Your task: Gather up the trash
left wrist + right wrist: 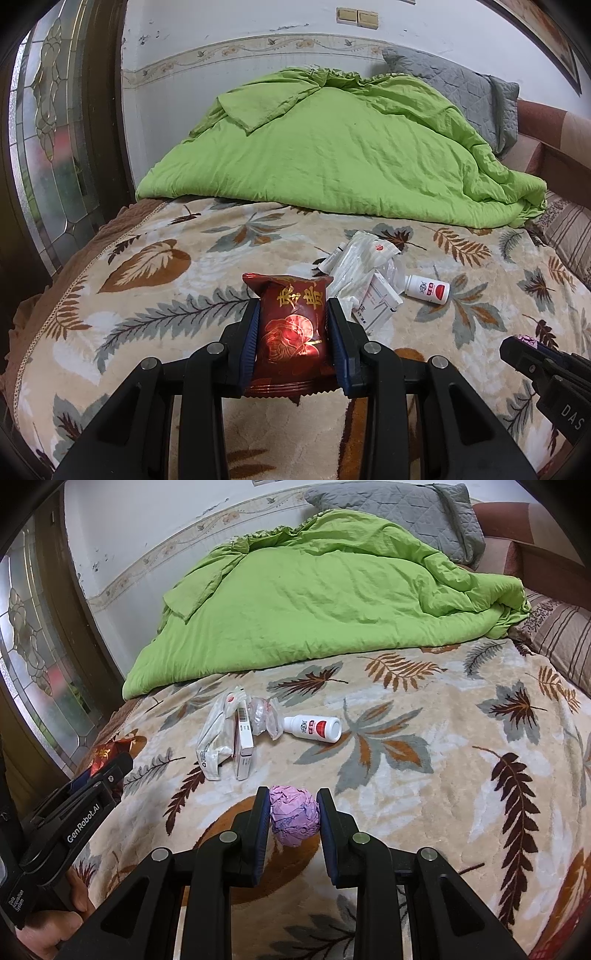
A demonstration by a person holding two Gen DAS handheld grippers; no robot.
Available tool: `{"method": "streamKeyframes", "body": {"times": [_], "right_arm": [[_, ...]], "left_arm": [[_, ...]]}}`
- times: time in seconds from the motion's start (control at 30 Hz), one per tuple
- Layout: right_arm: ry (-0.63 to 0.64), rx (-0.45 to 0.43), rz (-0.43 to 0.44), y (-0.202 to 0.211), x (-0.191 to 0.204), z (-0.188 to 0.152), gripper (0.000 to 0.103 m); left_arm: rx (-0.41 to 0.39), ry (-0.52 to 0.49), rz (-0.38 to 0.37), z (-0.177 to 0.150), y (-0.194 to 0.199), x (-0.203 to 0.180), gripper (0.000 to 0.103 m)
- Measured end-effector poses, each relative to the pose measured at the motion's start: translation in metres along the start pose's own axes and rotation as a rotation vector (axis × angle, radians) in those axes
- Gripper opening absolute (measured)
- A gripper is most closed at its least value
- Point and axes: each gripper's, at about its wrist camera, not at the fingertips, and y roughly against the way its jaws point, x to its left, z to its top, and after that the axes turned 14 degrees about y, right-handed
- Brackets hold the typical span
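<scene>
Above a leaf-patterned blanket (424,709) with green duvet (332,147) behind: left gripper (291,314) clamped on red snack packet (290,325), right gripper (293,805) clamped on crumpled pink paper ball (294,818), white bottle (314,728) and medicine box (244,746) lying beyond.

My bed's leaf-patterned blanket (424,709) carries a green quilt (314,602), wrappers (214,738), a box (243,742) and a white bottle (314,728).

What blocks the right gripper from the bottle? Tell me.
No object lies in between: only bare blanket between the right gripper and the bottle. But its jaws are already shut on a pink paper ball, so it cannot grasp anything else yet.
</scene>
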Motion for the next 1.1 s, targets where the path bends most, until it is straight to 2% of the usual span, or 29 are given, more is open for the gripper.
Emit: {"method": "streamKeyframes", "body": {"times": [0.57, 1.1], "right_arm": [[0.010, -0.002, 0.016, 0.002, 0.003, -0.001, 0.027], [0.017, -0.002, 0.022, 0.001, 0.006, -0.002, 0.027]], "left_arm": [[-0.036, 0.021, 0.068, 0.006, 0.005, 0.013, 0.034], [-0.045, 0.034, 0.085, 0.009, 0.006, 0.019, 0.034]]}}
